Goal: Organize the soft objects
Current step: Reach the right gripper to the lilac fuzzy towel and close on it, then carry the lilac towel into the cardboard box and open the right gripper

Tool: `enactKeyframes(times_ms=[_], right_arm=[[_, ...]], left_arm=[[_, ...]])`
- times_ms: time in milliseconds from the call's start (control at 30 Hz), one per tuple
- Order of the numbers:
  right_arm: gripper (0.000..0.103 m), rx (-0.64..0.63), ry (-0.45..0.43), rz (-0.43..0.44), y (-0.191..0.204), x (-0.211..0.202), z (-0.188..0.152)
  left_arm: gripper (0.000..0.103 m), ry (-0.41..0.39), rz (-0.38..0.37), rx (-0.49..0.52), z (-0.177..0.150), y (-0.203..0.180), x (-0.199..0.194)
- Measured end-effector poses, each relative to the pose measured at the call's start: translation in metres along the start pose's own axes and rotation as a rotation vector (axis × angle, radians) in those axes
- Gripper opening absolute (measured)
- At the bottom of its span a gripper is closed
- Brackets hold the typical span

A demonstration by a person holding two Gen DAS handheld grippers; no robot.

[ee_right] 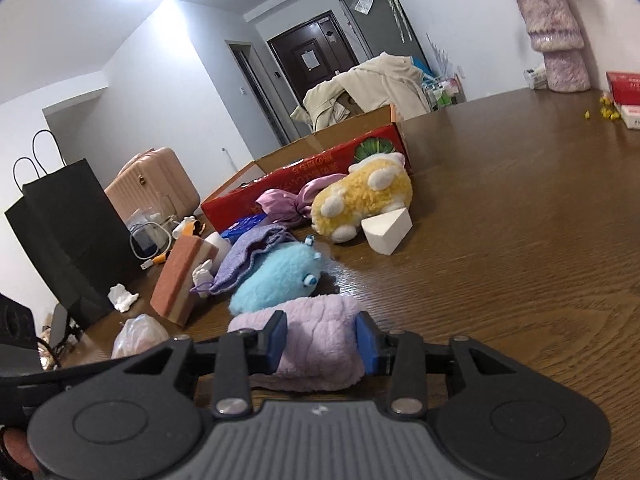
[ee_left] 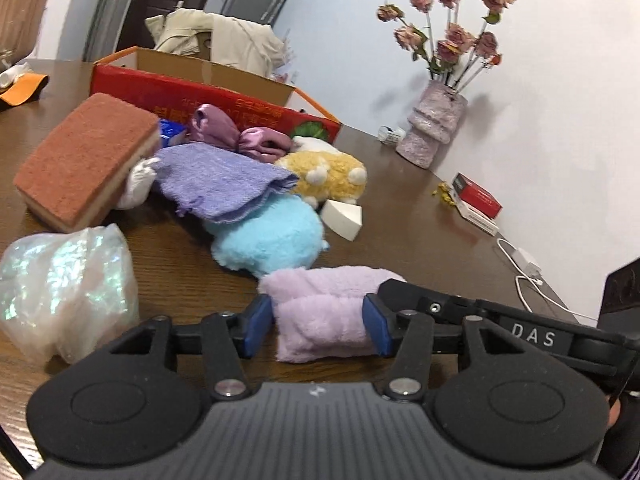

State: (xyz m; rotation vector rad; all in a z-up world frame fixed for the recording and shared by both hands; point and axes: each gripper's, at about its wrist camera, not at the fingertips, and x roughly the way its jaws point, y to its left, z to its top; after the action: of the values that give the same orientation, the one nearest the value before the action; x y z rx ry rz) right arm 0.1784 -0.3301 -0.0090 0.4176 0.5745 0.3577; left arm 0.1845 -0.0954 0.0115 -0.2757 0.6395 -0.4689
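Observation:
A lilac fluffy cloth (ee_left: pixel 324 312), folded into a bundle, lies on the brown table at the near edge of the pile. My left gripper (ee_left: pixel 320 328) is shut on it, blue pads pressing both sides. My right gripper (ee_right: pixel 322 340) is shut on the same cloth (ee_right: pixel 316 332) from the other side; its black frame (ee_left: pixel 532 332) reaches in from the right in the left wrist view. Behind the cloth lie a blue plush (ee_left: pixel 268 236), a purple towel (ee_left: pixel 224 184), a yellow plush (ee_left: pixel 324 172), a satin bow (ee_left: pixel 240 136), an orange sponge (ee_left: pixel 84 164) and a white wedge (ee_left: pixel 344 216).
An open red cardboard box (ee_left: pixel 200 96) stands behind the pile. An iridescent plastic bag (ee_left: pixel 64 280) sits near left. A vase of dried roses (ee_left: pixel 436 128), a small red box (ee_left: pixel 478 196) and a white charger cable (ee_left: pixel 524 264) line the wall. A black paper bag (ee_right: pixel 68 232) stands at the table's far end.

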Motion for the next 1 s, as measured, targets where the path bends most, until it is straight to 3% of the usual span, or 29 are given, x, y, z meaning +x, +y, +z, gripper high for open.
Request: enactKeyframes(times_ms=[67, 233, 367, 600, 833, 1000], right_arm=[[0.031, 0.0, 0.002, 0.001, 0.0, -0.002, 0.001], [0.028, -0.007, -0.041, 0.017, 0.012, -0.015, 0.022], [0.028, -0.051, -0.09, 0.057, 0.026, -0.015, 0.06], [0.027, -0.132, -0.165, 0.111, 0.051, 0.011, 0.158], [0.027, -0.179, -0.168, 0.085, 0.042, 0.093, 0.252], [0.026, -0.121, -0.058, 0.024, -0.002, 0.193, 0.301]], left_arm=[[0.029, -0.014, -0.001, 0.024, 0.001, -0.003, -0.001], [0.026, -0.07, -0.032, 0.048, 0.023, -0.014, -0.021], [0.025, -0.121, -0.049, 0.057, 0.07, -0.019, -0.032], [0.026, -0.154, -0.04, 0.102, 0.172, -0.013, -0.02], [0.027, -0.109, -0.074, 0.096, 0.28, 0.02, 0.063], [0.027, 0.006, -0.058, 0.036, 0.321, 0.063, 0.168]])
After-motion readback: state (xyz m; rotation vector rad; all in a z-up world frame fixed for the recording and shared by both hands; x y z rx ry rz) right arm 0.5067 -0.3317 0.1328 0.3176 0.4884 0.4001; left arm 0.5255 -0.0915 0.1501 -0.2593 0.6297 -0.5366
